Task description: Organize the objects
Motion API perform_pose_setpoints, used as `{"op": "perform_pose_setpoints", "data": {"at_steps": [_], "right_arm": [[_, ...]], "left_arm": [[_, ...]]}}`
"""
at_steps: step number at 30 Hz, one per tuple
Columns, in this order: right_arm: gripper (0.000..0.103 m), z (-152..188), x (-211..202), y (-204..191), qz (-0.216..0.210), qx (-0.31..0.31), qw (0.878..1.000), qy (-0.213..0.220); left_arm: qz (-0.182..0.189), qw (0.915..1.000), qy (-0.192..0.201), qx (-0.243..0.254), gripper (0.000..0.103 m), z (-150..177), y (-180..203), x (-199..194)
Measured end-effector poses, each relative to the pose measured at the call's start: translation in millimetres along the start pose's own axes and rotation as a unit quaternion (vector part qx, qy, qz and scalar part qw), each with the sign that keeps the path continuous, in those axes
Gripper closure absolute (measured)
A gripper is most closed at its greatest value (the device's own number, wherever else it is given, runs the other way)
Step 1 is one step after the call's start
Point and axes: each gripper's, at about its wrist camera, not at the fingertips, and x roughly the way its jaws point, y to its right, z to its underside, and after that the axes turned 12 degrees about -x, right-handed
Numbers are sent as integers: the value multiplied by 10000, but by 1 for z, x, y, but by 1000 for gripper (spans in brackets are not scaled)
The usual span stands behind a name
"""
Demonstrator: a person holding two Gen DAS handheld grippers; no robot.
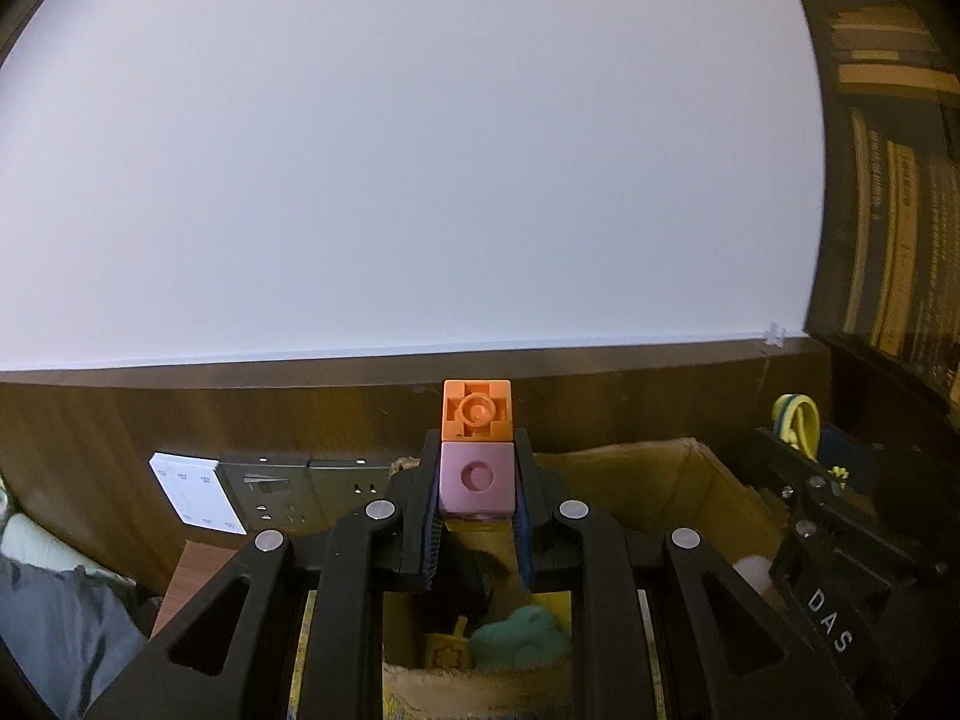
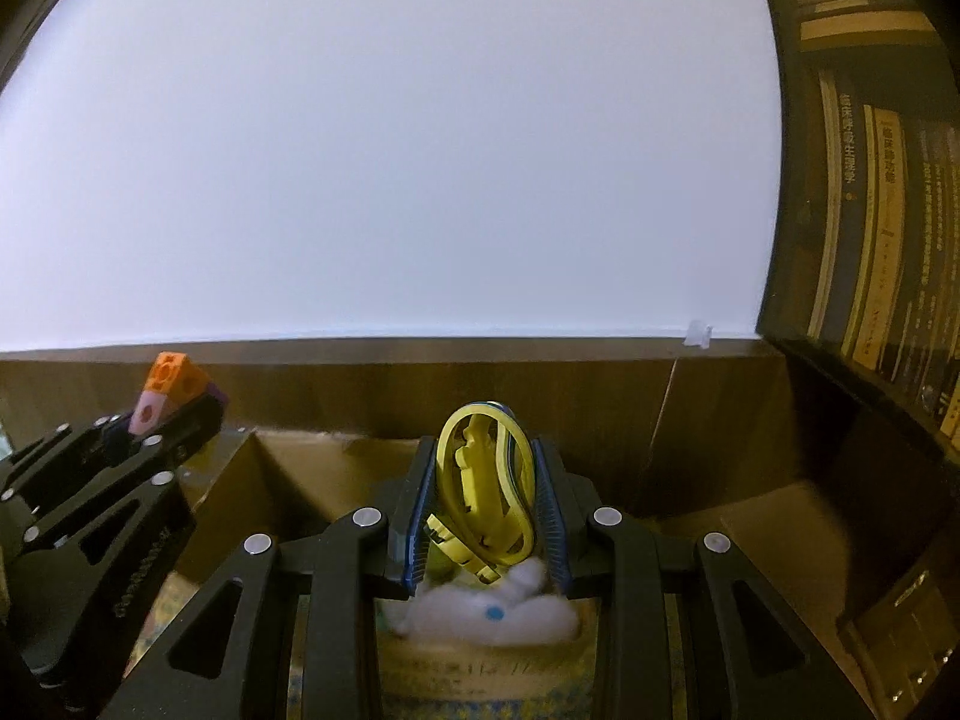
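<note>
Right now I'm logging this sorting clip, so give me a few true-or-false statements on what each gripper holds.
1. The left gripper holds stacked blocks. True.
2. The top block is green. False: it is orange, above a pink one.
3. The right gripper is empty. False: it is shut on a yellow toy.
4. A cardboard box lies below the grippers. True.
5. The wall is white. True.

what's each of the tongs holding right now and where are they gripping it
The left tongs grip a stack of toy blocks by the pink block's two sides, the orange one sticking out beyond. The right tongs pinch a yellow ring toy across its flat faces.
</note>
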Motion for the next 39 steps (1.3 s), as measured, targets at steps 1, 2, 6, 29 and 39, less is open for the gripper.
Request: {"op": "perform_pose_setpoints", "data": {"at_steps": [1,2,6,29,39], "right_arm": [[72,-1,2,1,39,19,10000,-5],[72,-2,5,1,89,25,10000,-10],[72,-3,12,1,257,5,9997,-26],[60,8,40,1,102,-44,9991,-400],[11,4,32,14,376,110,9989,-256]], "left_arm": [[-52,10000,27,-22,82,-1,-1,2],[-88,10000,38,-26,82,-1,-2,4],[-240,9997,46,6,82,-1,-4,12],[-355,9993,-71,120,44,10,0,24],[-666,9976,124,-131,5,4,-13,17]]}}
